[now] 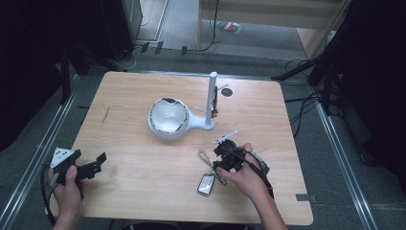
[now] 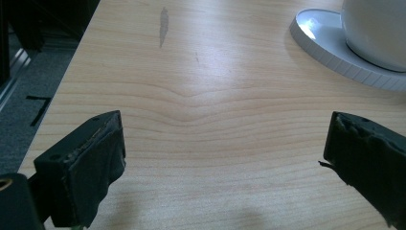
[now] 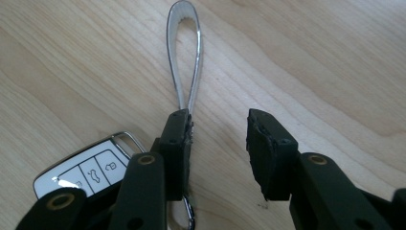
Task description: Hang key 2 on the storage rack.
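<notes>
Two grippers are in my hands. Near the white bowl (image 1: 167, 117), which looks empty, my right gripper (image 3: 218, 139) hangs apart above the car key (image 3: 81, 173)'s strap loop (image 3: 186, 52). My left gripper (image 2: 225, 148) gapes wide. Key buttons show icons, no readable words.

Left gripper (image 1: 93, 165) rested with jaws wide apart; right gripper (image 3: 218, 143), held low, pointed downward, jaws partly apart.

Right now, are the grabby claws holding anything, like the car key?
Nothing is held. The right gripper stands open over the car key; its strap loop lies beside the left-hand jaw, not pinched. The left gripper is open over bare table.
</notes>
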A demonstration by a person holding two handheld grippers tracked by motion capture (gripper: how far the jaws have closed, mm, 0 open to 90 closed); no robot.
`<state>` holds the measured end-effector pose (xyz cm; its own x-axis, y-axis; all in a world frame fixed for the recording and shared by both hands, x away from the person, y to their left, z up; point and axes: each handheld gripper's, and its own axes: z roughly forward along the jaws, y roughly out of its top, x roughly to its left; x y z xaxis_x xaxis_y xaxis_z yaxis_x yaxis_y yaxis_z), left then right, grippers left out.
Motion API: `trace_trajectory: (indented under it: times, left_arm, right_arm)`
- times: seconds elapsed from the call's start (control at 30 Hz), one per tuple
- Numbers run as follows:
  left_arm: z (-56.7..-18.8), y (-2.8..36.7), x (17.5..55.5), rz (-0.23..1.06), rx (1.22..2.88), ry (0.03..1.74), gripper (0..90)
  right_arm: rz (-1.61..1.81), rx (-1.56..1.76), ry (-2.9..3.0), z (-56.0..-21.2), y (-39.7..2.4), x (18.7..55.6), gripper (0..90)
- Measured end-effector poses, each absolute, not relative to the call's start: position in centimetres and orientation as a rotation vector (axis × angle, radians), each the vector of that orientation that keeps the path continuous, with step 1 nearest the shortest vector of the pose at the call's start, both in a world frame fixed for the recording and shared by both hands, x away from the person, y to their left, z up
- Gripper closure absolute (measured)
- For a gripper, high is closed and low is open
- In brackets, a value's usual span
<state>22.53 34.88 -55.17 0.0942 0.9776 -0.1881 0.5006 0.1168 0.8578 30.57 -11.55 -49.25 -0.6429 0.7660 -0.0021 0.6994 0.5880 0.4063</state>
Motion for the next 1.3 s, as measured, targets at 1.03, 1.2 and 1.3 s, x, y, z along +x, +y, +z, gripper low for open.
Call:
trace_trajectory:
  times: [1.03,1.2,1.3]
  left_arm:
    - [-55.2,34.9,22.5,0.693,1.505,1.530,0.8]
    - [-55.2,34.9,22.6,0.692,1.508,1.530,0.8]
    - [-55.2,34.9,22.5,0.693,1.508,1.530,0.8]
  right_arm:
    - [0.466,1.216,2.692,-50.9,-9.2,30.1,83.0]
    - [0.517,1.238,2.647,-50.8,-9.7,29.9,83.3]
    - [0.553,1.244,2.619,-50.5,-9.8,29.7,83.3]
